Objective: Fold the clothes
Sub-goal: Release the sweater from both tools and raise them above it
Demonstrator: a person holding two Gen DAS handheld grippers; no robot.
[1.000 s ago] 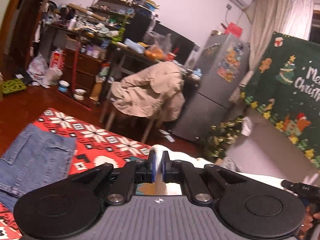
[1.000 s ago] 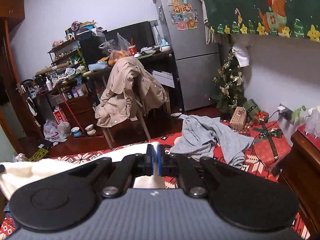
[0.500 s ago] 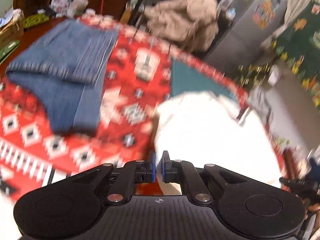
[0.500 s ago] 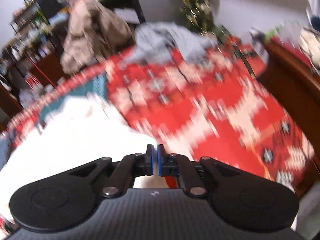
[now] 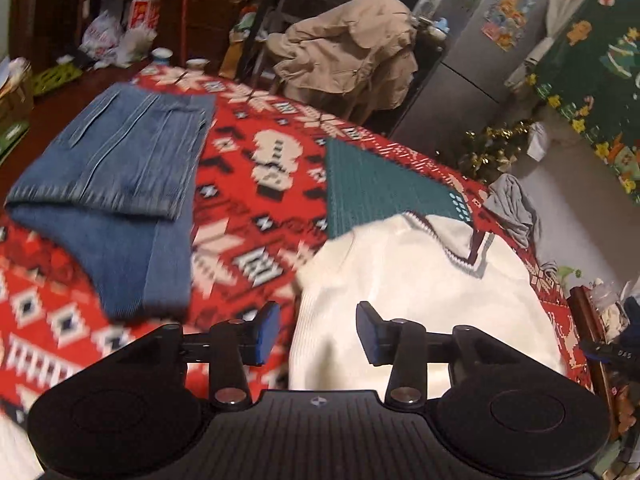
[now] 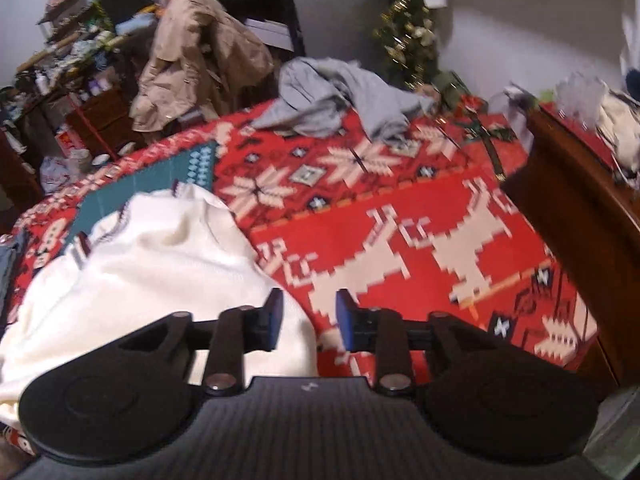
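Observation:
A white knitted sweater (image 5: 420,288) with a dark-trimmed V-neck lies on the red patterned blanket (image 5: 248,208). My left gripper (image 5: 318,330) hangs just over the sweater's near left edge, its jaws opening, the pads clear of the cloth. In the right wrist view the same sweater (image 6: 160,264) fills the lower left. My right gripper (image 6: 308,320) sits over its near right edge, jaws opening, with the hem below the gap and no pad pressing on it. Folded blue jeans (image 5: 116,184) lie on the blanket to the left.
A crumpled grey garment (image 6: 336,96) lies at the far side of the blanket. A dark wooden board (image 6: 580,216) borders the right edge. A chair with a beige coat (image 5: 348,52), a fridge (image 5: 472,56) and cluttered shelves stand beyond. A teal patch (image 5: 372,188) shows behind the sweater.
Both grippers were shut on the white sweater's edge and came down toward the blanket. Both now stand apart, and the sweater lies flat on the blanket.

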